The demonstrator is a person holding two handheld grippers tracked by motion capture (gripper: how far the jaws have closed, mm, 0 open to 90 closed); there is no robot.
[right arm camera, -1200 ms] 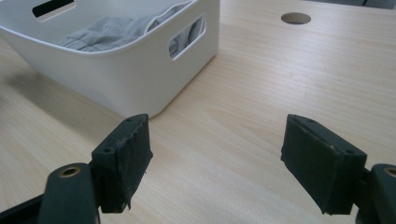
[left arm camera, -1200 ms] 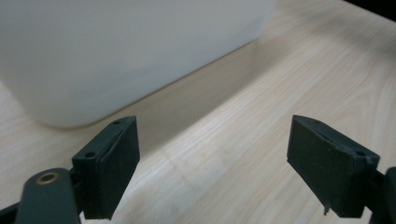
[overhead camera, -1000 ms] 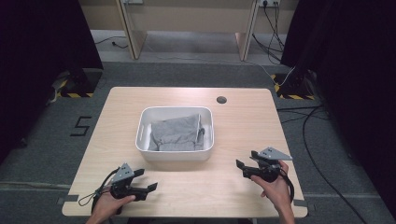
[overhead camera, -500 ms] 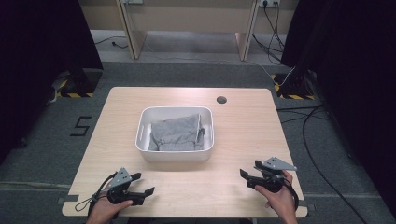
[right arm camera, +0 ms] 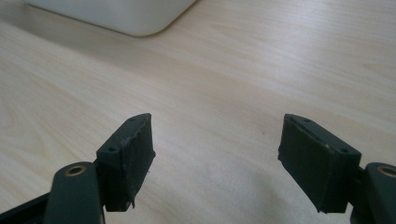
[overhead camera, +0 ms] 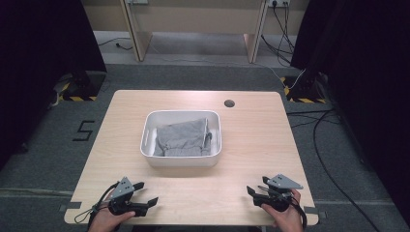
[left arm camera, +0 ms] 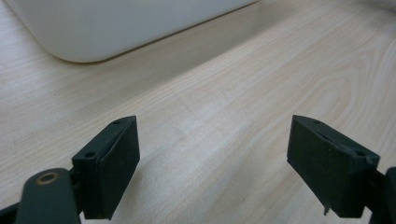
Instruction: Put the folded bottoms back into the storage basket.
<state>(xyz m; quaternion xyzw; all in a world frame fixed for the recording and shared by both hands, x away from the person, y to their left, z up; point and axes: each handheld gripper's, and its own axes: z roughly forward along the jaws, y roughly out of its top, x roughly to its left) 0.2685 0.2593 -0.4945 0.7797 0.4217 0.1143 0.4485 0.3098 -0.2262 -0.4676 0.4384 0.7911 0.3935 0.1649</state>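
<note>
Your left gripper [overhead camera: 145, 193] rests at the near left corner of the table [overhead camera: 251, 125] with its jaws spread wide on nothing, and your right gripper [overhead camera: 255, 192] sits at the near right corner, jaws just as far apart. The grey cloth [overhead camera: 183, 137] lies crumpled inside the white tub [overhead camera: 181, 158] (mid-table, well apart from both grippers).

Both grippers pulled back toward the table's near edge

Left gripper [overhead camera: 147, 193] has drawn away from the tub [overhead camera: 181, 159] to the near left corner of the table [overhead camera: 251, 130], jaws wide apart, nothing between them. Right gripper [overhead camera: 255, 194] has likewise retreated to the near right corner, jaws apart and empty. Less of each forearm shows above the near edge.
</note>
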